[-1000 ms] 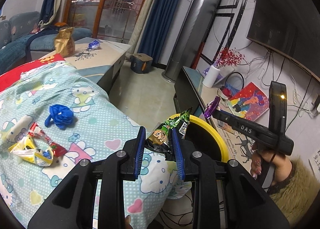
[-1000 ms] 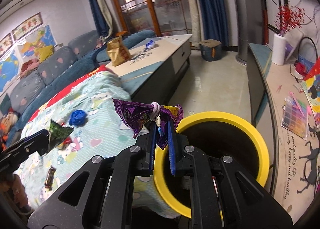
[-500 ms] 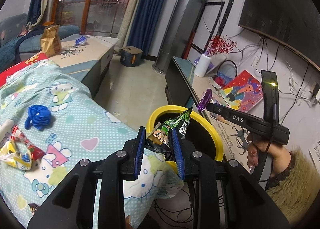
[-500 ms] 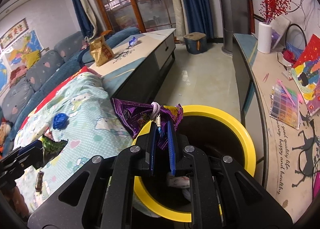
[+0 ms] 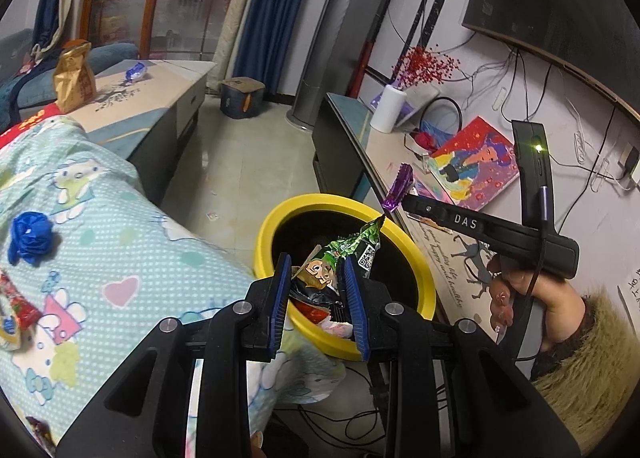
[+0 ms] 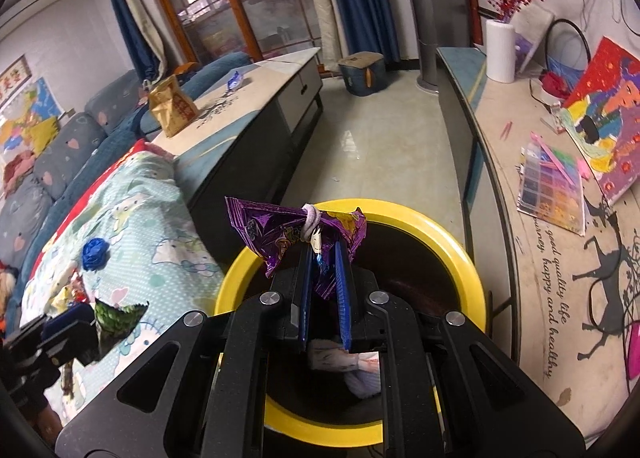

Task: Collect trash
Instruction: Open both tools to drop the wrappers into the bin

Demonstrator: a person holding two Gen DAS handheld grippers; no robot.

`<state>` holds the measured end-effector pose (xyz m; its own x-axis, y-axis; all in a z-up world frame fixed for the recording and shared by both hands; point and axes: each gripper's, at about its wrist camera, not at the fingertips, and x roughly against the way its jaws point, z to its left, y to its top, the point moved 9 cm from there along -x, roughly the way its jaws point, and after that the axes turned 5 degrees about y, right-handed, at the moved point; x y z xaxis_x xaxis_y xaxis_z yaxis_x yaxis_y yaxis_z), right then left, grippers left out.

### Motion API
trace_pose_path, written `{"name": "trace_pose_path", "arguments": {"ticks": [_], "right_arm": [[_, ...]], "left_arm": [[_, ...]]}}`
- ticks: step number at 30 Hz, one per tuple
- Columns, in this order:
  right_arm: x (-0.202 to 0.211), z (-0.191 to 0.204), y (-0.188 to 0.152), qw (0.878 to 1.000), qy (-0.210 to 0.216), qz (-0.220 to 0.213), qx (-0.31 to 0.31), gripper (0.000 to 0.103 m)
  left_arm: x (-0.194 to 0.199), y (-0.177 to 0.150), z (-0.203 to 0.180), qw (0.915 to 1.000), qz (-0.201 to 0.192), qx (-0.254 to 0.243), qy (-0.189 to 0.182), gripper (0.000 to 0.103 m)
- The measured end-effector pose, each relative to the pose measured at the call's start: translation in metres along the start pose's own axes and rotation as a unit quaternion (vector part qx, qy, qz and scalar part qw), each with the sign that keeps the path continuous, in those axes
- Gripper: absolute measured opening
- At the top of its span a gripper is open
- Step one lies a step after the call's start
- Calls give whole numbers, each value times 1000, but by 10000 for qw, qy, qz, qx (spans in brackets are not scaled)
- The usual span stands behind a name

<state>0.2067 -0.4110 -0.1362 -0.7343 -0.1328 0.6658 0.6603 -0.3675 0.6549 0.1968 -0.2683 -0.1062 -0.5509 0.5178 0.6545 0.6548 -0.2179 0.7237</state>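
Observation:
My left gripper point(image 5: 316, 258) is shut on a green snack wrapper point(image 5: 340, 254) and holds it over the near rim of the yellow-rimmed trash bin point(image 5: 400, 234). My right gripper point(image 6: 322, 246) is shut on a purple wrapper point(image 6: 276, 230) tied with a white band, held above the bin point(image 6: 460, 258). The right gripper also shows in the left wrist view point(image 5: 404, 200), over the bin's far rim, with the purple wrapper point(image 5: 400, 186) at its tip. The bin holds some trash.
A Hello Kitty blanket point(image 5: 120, 242) lies left of the bin with a blue crumpled piece point(image 5: 30, 236) and red-yellow wrappers point(image 5: 16, 314). A coffee table point(image 6: 256, 98) carries a brown bag point(image 6: 172, 106). A TV bench point(image 6: 540, 218) with books runs on the right.
Both grippers have moved toward the bin with their wrappers; the bin now lies closer and more directly under each gripper. Both stay shut.

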Motion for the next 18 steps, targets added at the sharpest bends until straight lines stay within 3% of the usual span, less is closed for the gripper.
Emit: {"name": "trace_pose_path", "arguments": {"ticks": [18], "right_arm": [[-7, -40, -4, 9990, -191, 147, -367, 8]], "left_arm": [[-53, -23, -40, 9974, 459, -524, -154, 27]]}}
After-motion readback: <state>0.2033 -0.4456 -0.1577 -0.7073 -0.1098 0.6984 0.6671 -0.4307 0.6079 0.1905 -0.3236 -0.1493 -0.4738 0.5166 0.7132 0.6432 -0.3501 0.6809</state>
